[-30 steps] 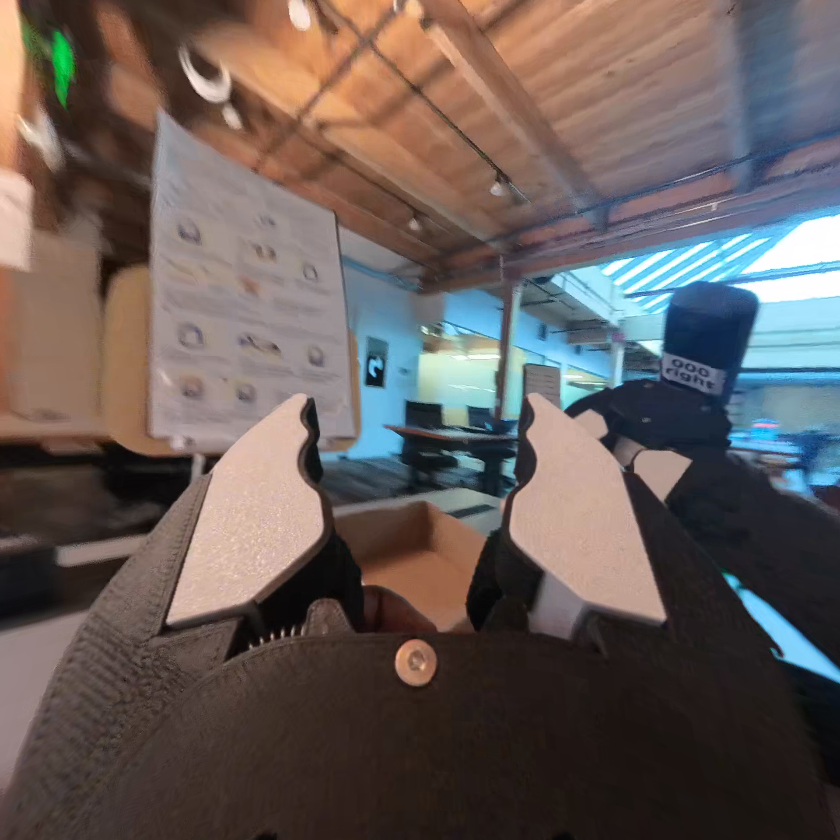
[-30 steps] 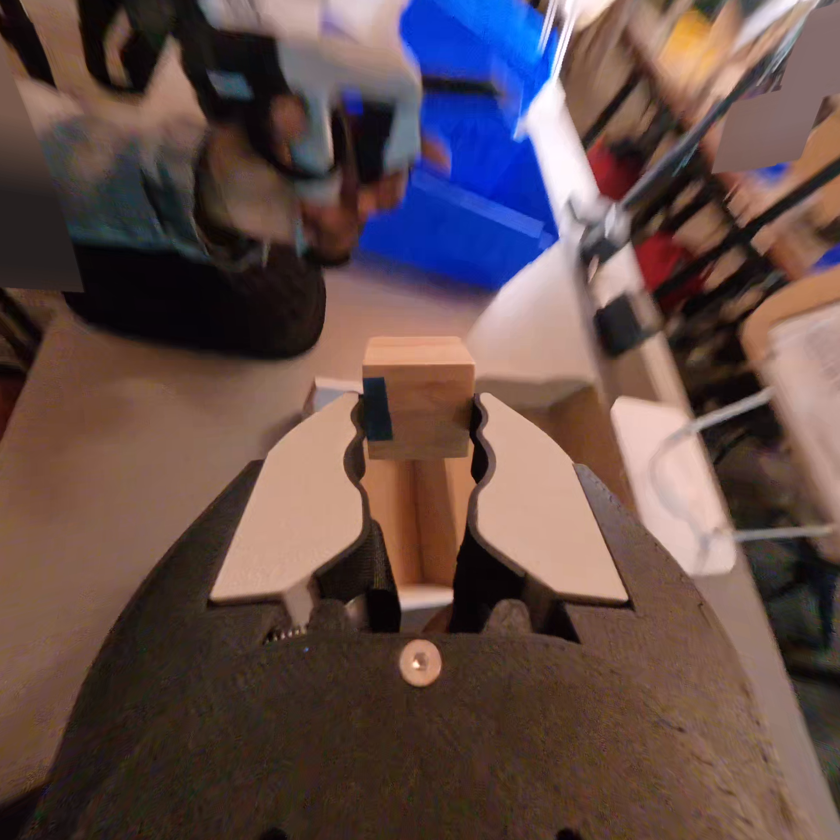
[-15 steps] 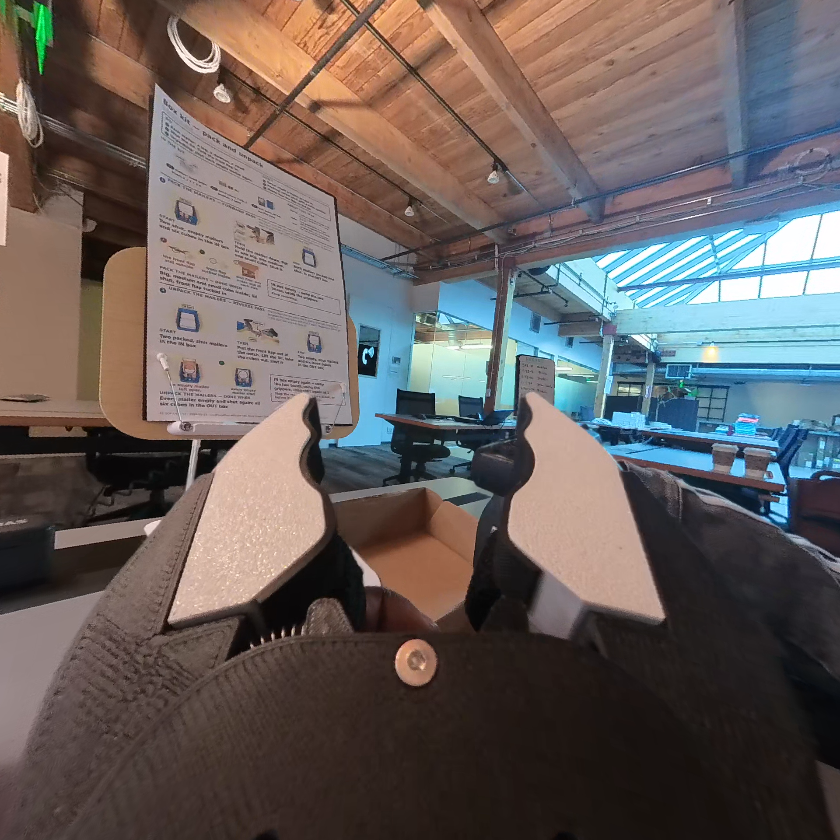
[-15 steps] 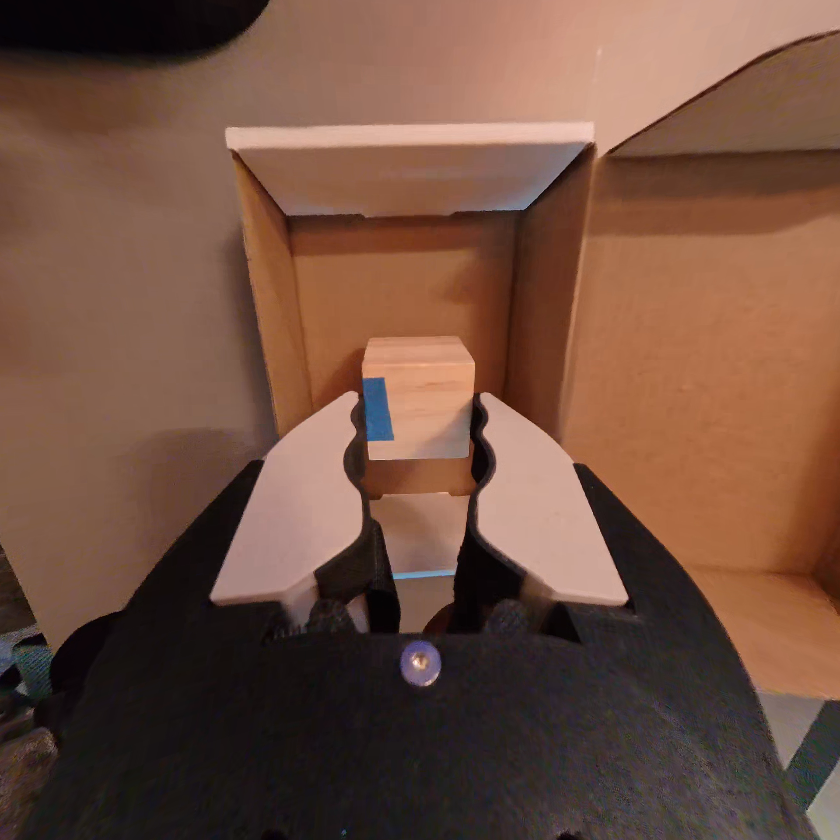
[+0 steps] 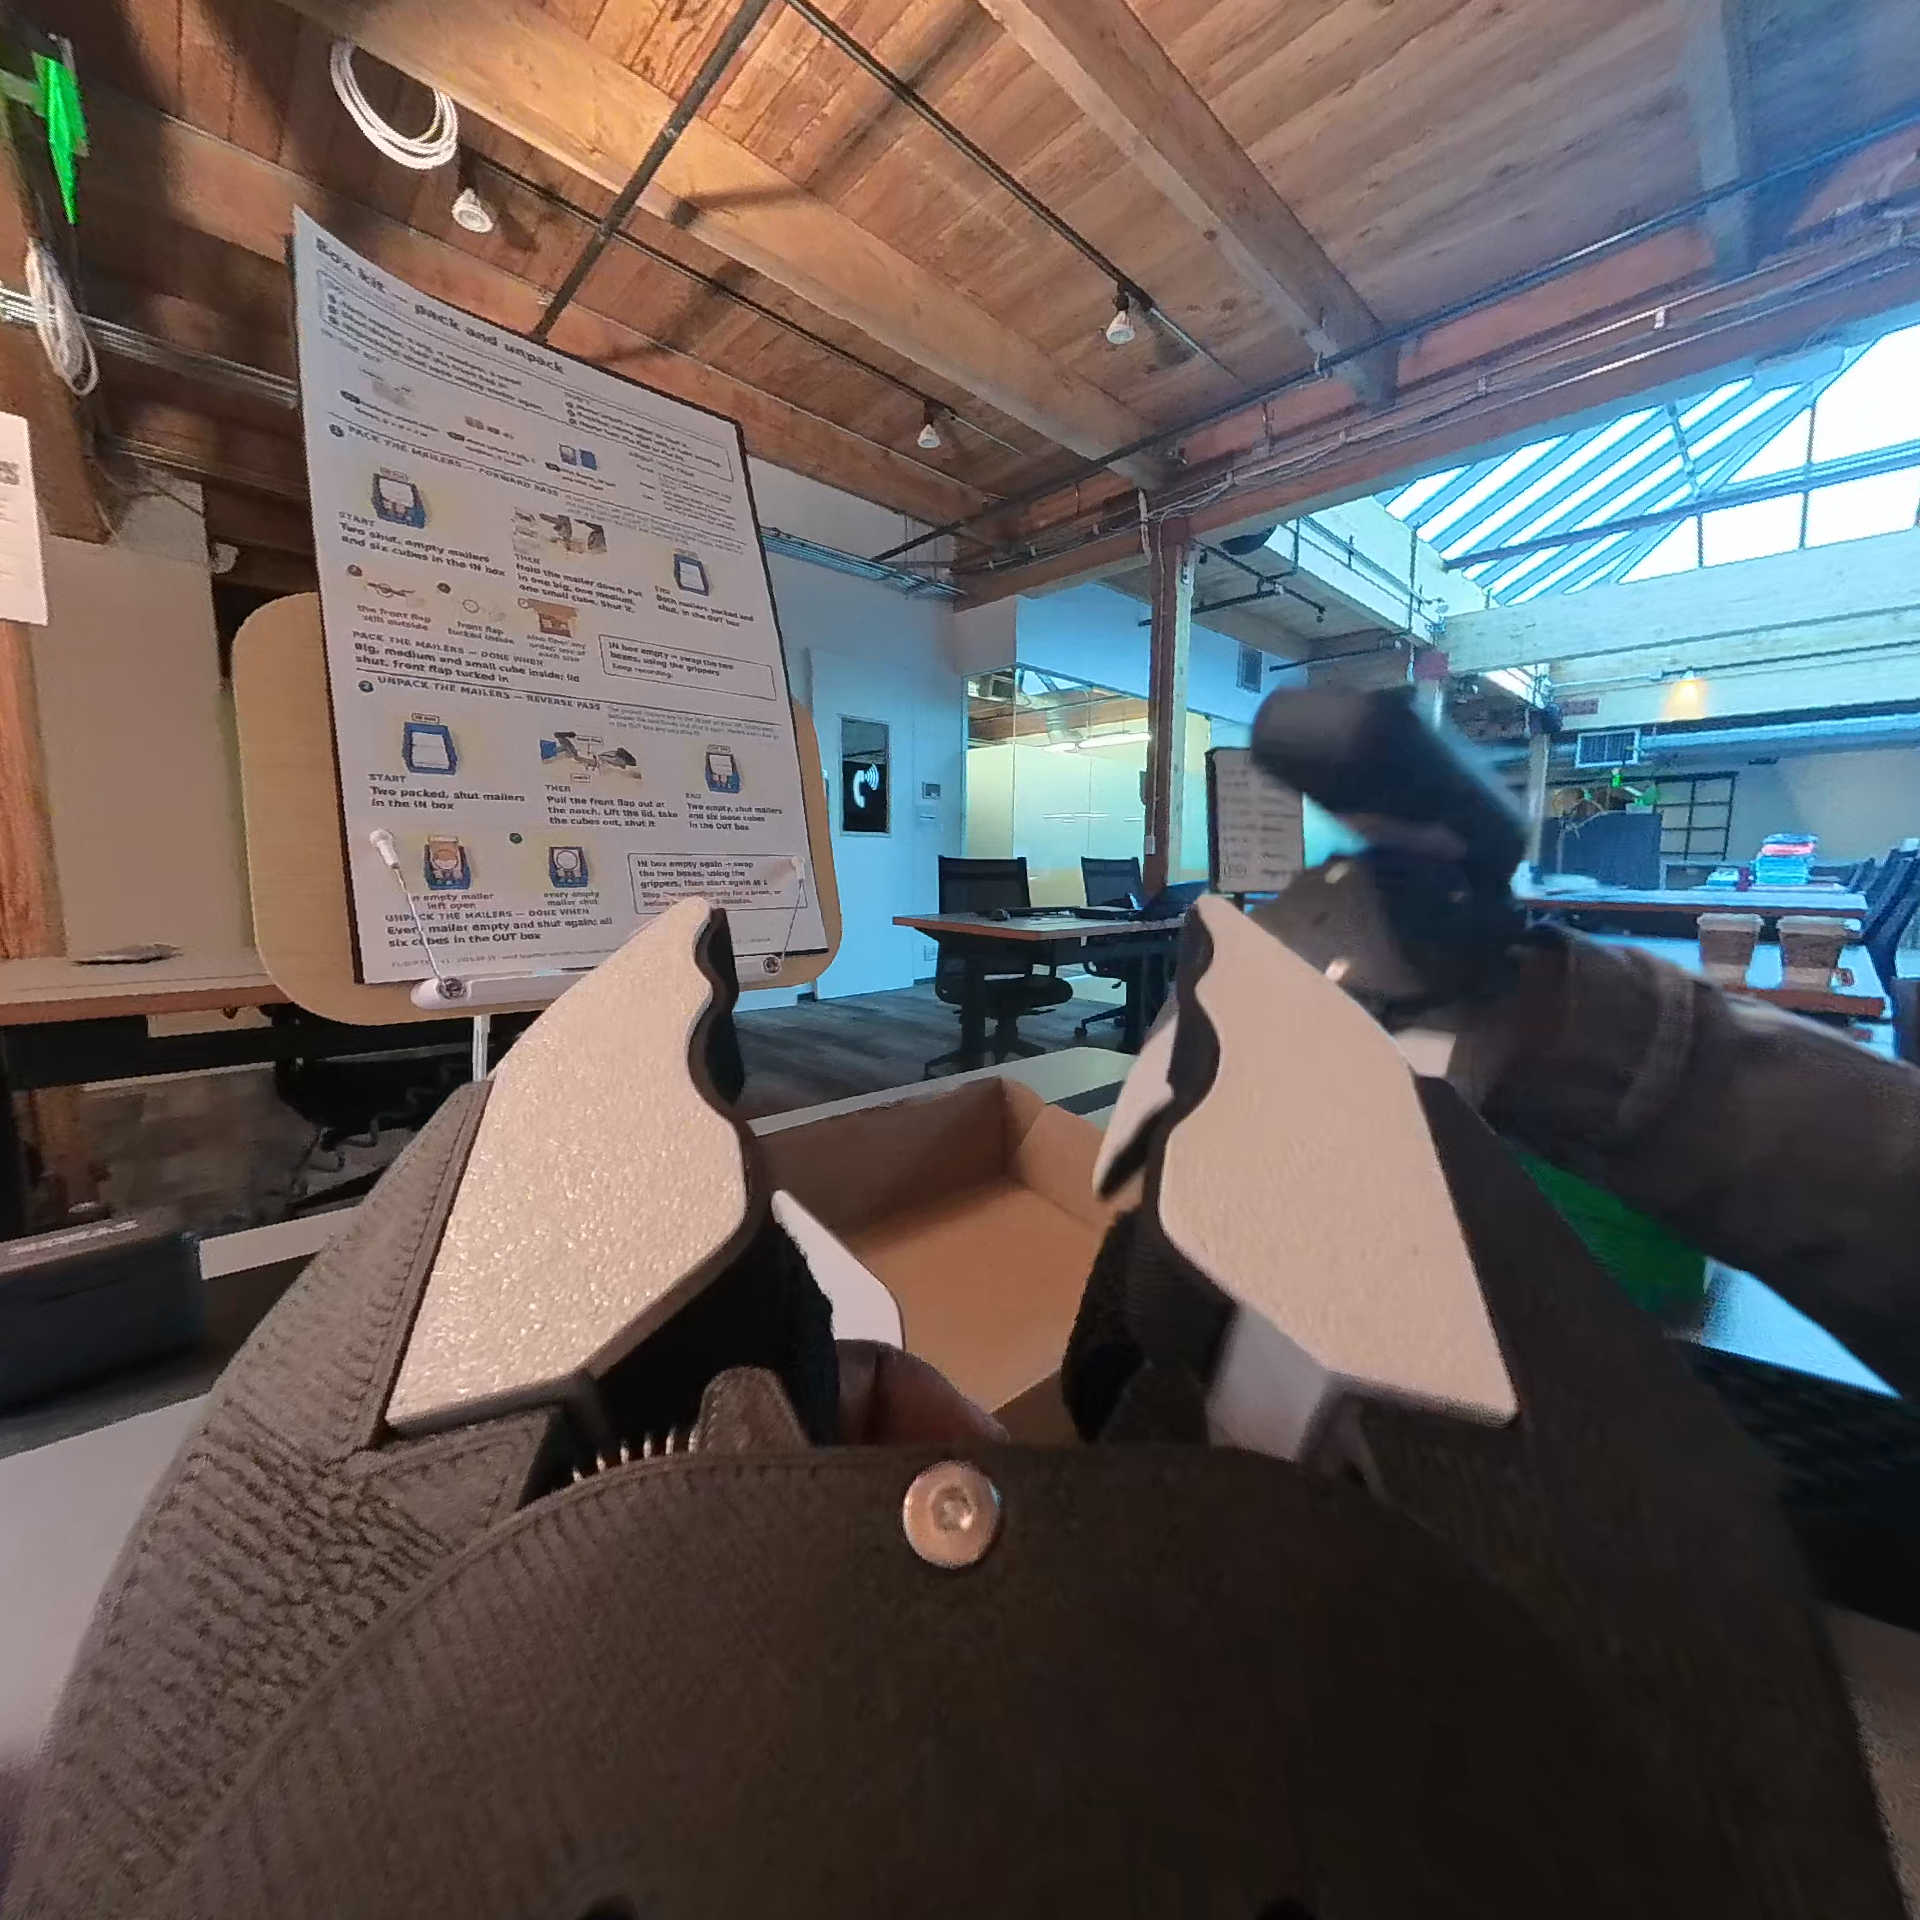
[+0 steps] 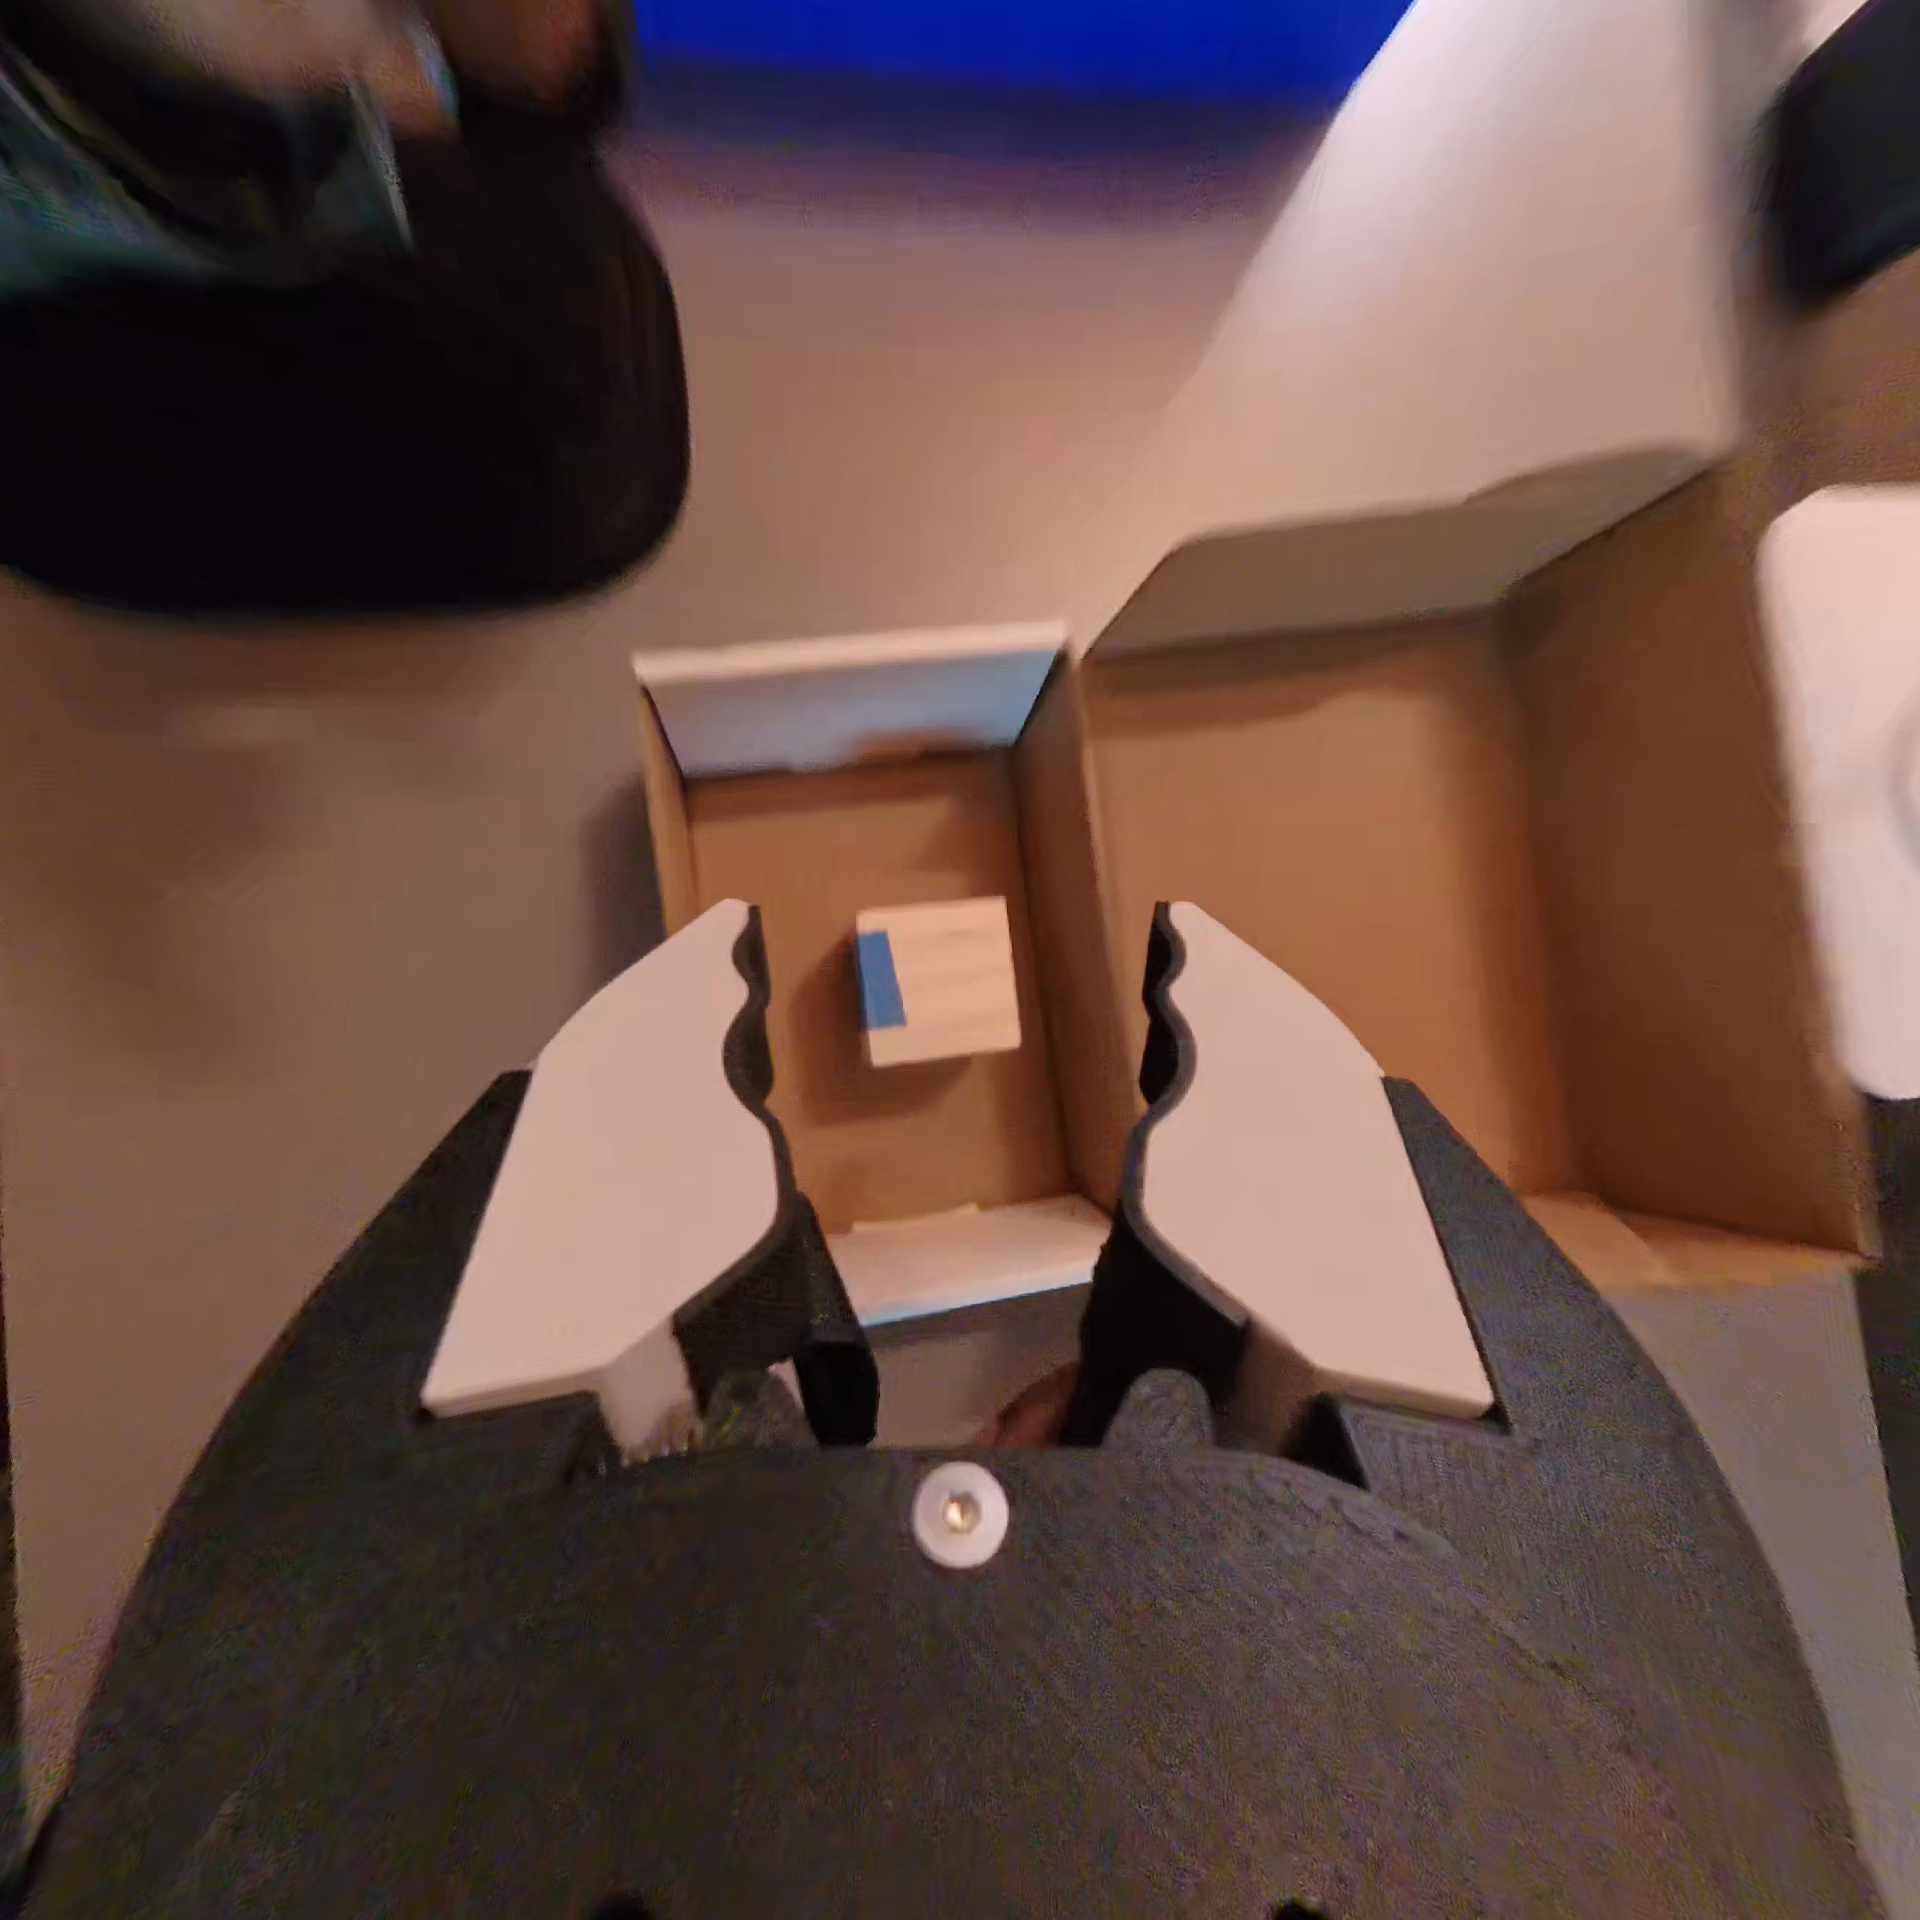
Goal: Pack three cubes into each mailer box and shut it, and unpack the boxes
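Observation:
In the right wrist view an open cardboard mailer box point(image 6: 665, 821) lies below my right gripper point(image 6: 954, 920). A wooden cube point(image 6: 951, 977) with a blue tape patch lies on the box floor. My right gripper is open and empty above the cube, apart from it. The box lid point(image 6: 1309, 914) lies open to the right. In the left wrist view my left gripper point(image 5: 954, 920) is open and empty, low beside the open mailer box point(image 5: 966, 1195). The right gripper's body point(image 5: 1392, 790) shows blurred at the right, held by a sleeved arm.
An instruction sheet on a wooden stand point(image 5: 540, 665) stands behind the box in the left wrist view. A white object point(image 6: 1849, 790) sits at the right edge of the right wrist view. A blue bin point(image 6: 1018, 52) lies beyond the table. A dark shape point(image 6: 312, 395) fills the upper left. Spacing between my two grippers at the tips: around 15 cm. My right tips are roughly 6 cm from the wooden cube point(image 6: 951, 977).
My right gripper carried the cube over the mailer box, opened and let it go. The cube now lies on the box floor, and the gripper has risen. The left gripper stayed open and almost still.

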A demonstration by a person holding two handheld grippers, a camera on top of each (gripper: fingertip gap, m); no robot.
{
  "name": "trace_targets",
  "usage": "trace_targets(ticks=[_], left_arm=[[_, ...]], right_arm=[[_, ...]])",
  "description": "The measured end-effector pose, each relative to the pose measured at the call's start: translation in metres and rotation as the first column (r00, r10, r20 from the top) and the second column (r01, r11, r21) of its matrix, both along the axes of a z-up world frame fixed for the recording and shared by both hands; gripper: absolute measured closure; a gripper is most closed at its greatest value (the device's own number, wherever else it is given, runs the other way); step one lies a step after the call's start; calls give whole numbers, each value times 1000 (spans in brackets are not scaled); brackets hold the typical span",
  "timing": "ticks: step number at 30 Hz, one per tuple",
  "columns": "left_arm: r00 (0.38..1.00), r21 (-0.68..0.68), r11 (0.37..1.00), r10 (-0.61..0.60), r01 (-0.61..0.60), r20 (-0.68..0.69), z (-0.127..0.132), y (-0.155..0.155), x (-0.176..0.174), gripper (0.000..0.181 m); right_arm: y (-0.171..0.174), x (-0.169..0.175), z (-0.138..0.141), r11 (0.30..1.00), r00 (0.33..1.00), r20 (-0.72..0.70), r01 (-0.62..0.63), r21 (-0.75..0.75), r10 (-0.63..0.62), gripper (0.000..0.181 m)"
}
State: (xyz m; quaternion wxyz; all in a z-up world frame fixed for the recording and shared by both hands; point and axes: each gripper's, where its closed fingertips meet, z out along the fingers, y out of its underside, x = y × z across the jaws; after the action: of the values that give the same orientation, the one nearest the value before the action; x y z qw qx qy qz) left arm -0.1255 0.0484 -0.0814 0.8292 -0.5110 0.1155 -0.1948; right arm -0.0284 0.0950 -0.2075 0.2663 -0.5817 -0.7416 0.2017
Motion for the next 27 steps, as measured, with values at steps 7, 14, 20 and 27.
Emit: trace_targets(ticks=[7,14,20,27], left_arm=[[996,-20,1000,21,-23,-89,-8,3,12,100],[969,-134,991,-21,-12,-244,-32,12,36,101],[908,-424,903,-125,-63,-400,-75,3,37,103],[872,-612,723,-29,-320,-489,-63,-47,-73,104]], right_arm=[[6,48,84,980,654,-739,196,-43,-164,92],[10,95,63,950,396,-893,295,-99,-216,93],[14,88,44,945,474,-853,322,-61,-217,91],[6,86,48,961,468,-866,274,-47,-176,85]])
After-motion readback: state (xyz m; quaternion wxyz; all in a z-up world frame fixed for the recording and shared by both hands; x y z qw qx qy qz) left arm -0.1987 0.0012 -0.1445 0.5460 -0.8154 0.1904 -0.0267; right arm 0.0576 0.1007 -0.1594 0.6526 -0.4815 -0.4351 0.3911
